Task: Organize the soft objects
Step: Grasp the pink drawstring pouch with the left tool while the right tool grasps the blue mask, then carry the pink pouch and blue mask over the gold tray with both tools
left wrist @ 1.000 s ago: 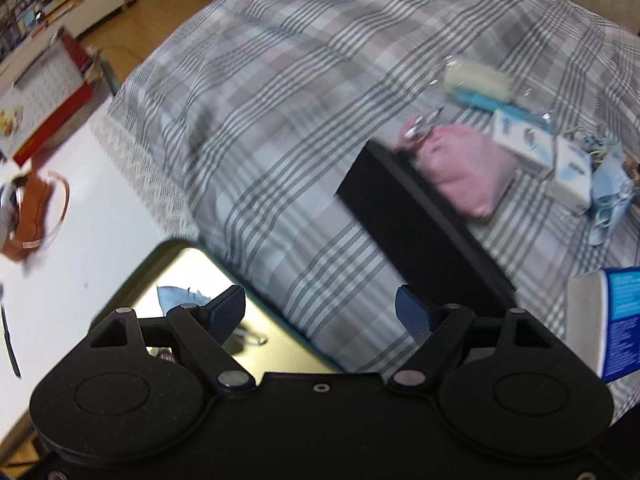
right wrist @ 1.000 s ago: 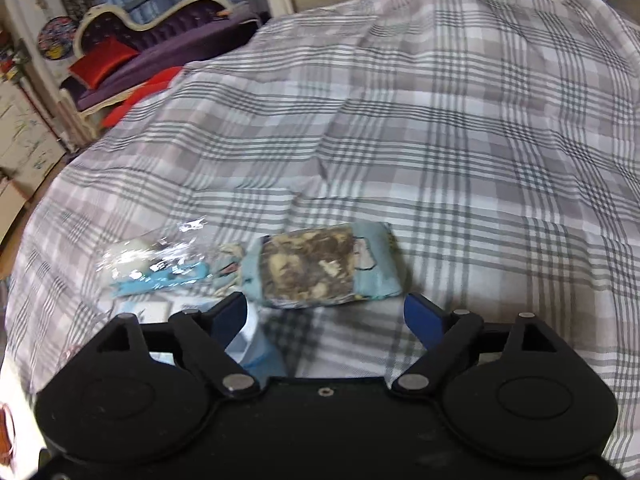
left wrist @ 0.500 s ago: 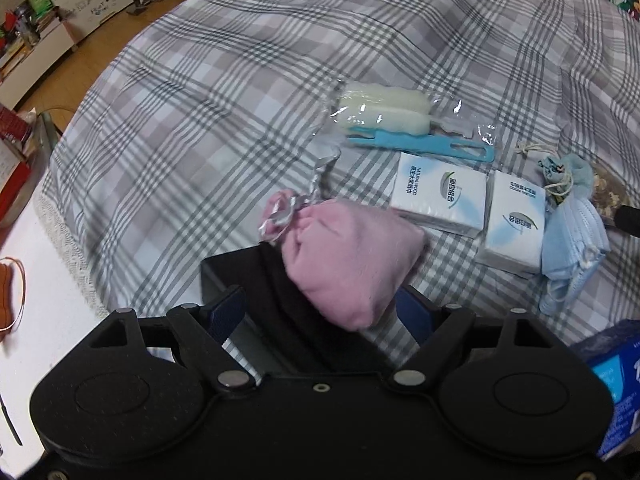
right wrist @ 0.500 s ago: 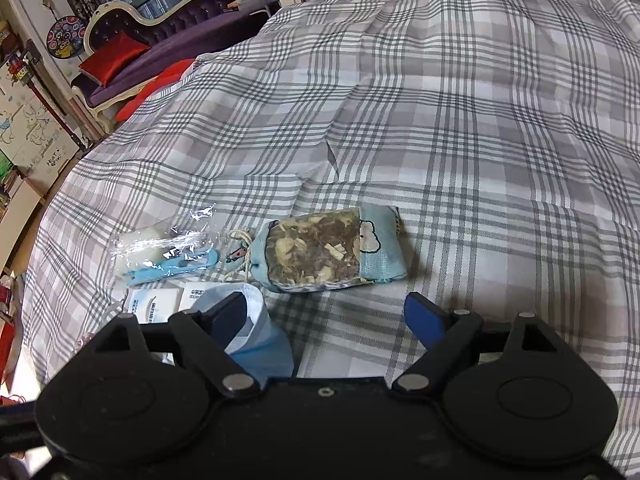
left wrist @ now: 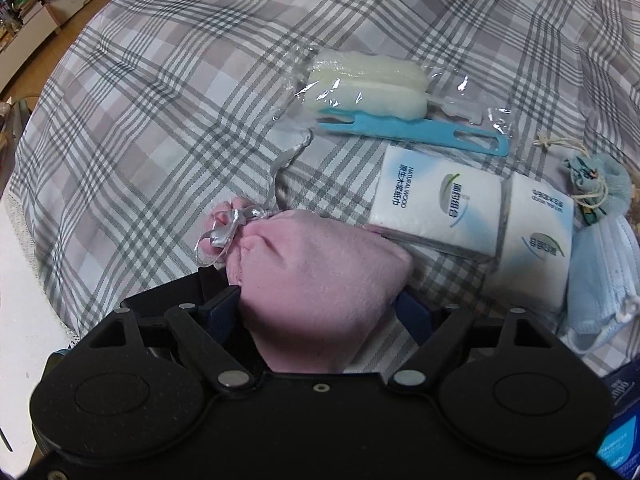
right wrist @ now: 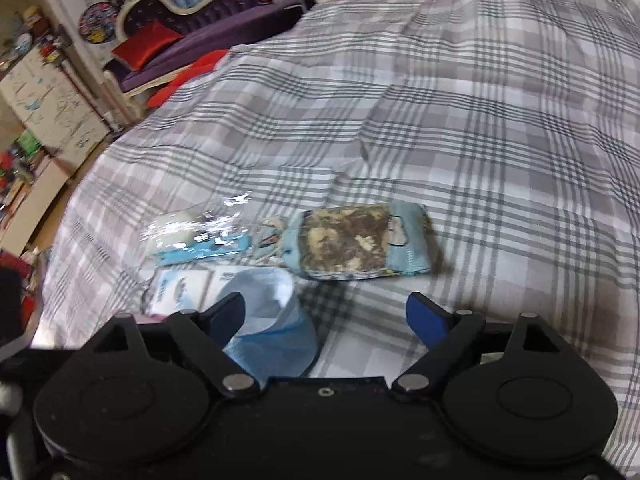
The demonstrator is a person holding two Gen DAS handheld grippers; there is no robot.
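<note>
A pink cloth pouch (left wrist: 320, 276) tied with silver ribbon lies on the plaid bedspread, over a black box (left wrist: 176, 304). My left gripper (left wrist: 320, 312) is open, its blue fingertips on either side of the pouch's near end. Beyond lie a plastic-wrapped white sponge brush with a blue handle (left wrist: 372, 92), two tissue packs (left wrist: 436, 204), a small blue drawstring bag (left wrist: 592, 184) and a blue face mask (left wrist: 600, 280). My right gripper (right wrist: 328, 316) is open and empty above the mask (right wrist: 268, 320). A sachet of dried bits (right wrist: 356, 240) lies ahead of it.
The bed's left edge drops to a white table (left wrist: 16, 300) and wood floor. A blue-and-white box (left wrist: 620, 432) sits at the lower right of the left wrist view. A purple sofa (right wrist: 208, 20) and shelves stand past the bed.
My left gripper has swung right from the table edge and moved down onto the pink pouch, which now sits between its fingers. My right gripper has drifted a little closer to the mask.
</note>
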